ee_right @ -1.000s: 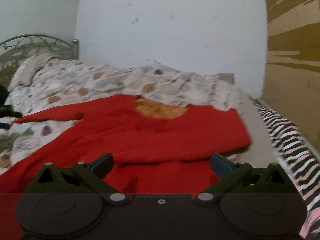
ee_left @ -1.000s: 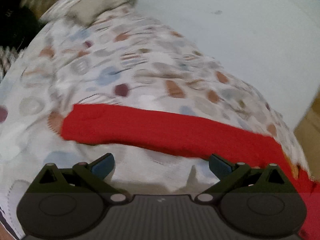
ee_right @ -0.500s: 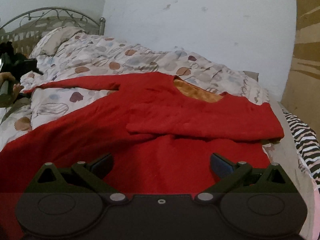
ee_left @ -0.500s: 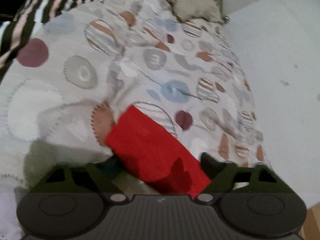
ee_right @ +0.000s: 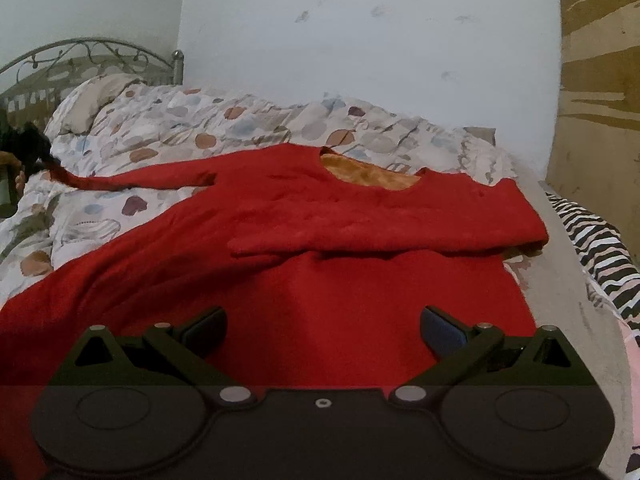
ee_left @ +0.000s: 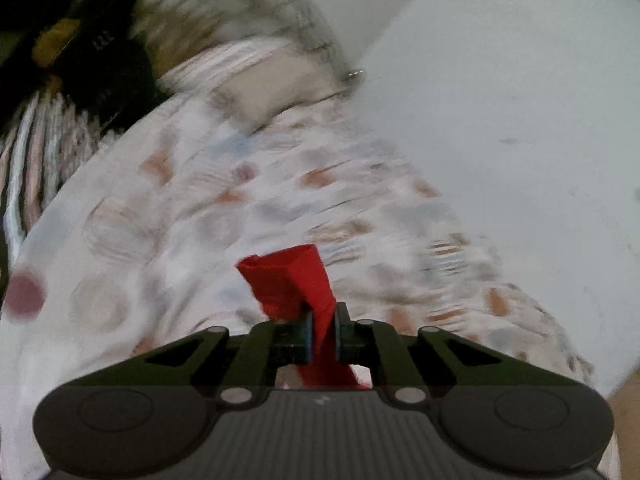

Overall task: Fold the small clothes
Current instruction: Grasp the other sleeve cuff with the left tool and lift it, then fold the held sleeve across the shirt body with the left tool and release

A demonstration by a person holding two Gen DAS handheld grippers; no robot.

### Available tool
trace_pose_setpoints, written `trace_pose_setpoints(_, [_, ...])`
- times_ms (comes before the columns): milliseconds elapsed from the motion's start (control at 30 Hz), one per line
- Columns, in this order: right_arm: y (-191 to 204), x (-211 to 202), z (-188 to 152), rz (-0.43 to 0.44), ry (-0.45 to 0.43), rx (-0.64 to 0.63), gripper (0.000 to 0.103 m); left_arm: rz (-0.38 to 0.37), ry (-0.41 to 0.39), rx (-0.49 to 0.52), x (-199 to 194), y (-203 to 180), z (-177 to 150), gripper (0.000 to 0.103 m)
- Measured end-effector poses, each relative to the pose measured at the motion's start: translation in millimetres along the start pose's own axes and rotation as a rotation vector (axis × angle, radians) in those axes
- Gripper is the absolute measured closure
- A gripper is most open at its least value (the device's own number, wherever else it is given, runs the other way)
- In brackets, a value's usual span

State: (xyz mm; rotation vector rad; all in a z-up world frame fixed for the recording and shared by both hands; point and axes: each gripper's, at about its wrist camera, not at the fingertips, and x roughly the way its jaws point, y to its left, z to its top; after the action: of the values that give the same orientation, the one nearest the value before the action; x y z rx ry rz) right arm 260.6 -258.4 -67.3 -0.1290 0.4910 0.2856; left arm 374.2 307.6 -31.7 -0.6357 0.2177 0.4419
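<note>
L gripper [ee_left: 322, 338] on sleeve [ee_left: 296, 280] (R apart)

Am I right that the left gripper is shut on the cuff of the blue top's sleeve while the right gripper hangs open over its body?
Not quite: the top is red, not blue, as the right wrist view shows. The left gripper is indeed shut on its sleeve cuff, and the right gripper hangs open.

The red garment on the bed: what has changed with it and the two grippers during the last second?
The left gripper has just been closing and is now shut on the cuff of the red garment's outstretched sleeve, lifting its end off the patterned quilt. The right gripper is open as before, above the hem. The other sleeve stays folded across the chest.
</note>
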Motion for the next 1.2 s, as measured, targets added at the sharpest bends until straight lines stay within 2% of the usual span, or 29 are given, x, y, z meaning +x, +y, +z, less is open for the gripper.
trace_pose_setpoints(100, [-5.1, -4.0, -0.2, -0.008, -0.022, 0.019, 0.001, -0.106, -0.062, 0.132, -19.1, -47.0, 5.9, 0.095])
trace_pose_setpoints(200, [-12.4, -7.8, -1.7, -0.018, -0.039, 0.052, 0.001, -0.244, -0.123, 0.274, -43.5, -101.9, 2.8, 0.096])
trace_pose_setpoints(400, [-29.9, -21.9, -5.3, -0.063, -0.074, 0.108, 0.001, -0.524, -0.178, 0.504, -94.5, -203.3, -33.1, 0.096])
trace_pose_setpoints(533, [-43.5, -33.3, -9.8, -0.111, -0.087, 0.136, 0.001, -0.692, -0.147, 0.615, -121.1, -254.2, -77.1, 0.096])
trace_pose_setpoints(667, [-60.7, -44.4, -16.7, -0.175, -0.091, 0.17, 0.001, -0.827, -0.045, 0.735, -135.2, -291.4, -137.8, 0.096])
trace_pose_setpoints(733, [-69.0, -48.8, -19.9, -0.207, -0.092, 0.19, 0.001, -0.867, 0.012, 0.788, -136.9, -300.0, -165.7, 0.096])
trace_pose_setpoints(867, [-84.2, -56.5, -28.7, -0.271, -0.09, 0.233, 0.001, -0.92, 0.185, 0.883, -133.8, -306.0, -224.0, 0.096])
trace_pose_setpoints(967, [-93.8, -58.6, -35.5, -0.306, -0.073, 0.261, 0.001, -0.932, 0.271, 0.968, -139.5, -299.0, -256.5, 0.096])
trace_pose_setpoints(1067, [-99.3, -59.1, -39.9, -0.321, -0.066, 0.284, 0.001, -0.911, 0.339, 1.031, -140.8, -287.0, -278.4, 0.094])
trace_pose_setpoints(1133, [-99.8, -57.7, -40.8, -0.324, -0.065, 0.285, 0.001, -0.904, 0.378, 1.029, -139.9, -281.8, -282.9, 0.086])
trace_pose_setpoints(1167, [-99.2, -56.6, -40.2, -0.324, -0.065, 0.285, 0.001, -0.908, 0.394, 1.018, -140.3, -278.6, -281.6, 0.073])
trace_pose_setpoints(1200, [-98.1, -56.1, -39.9, -0.32, -0.066, 0.283, 0.001, -0.92, 0.413, 1.004, -141.2, -275.4, -279.1, 0.05])
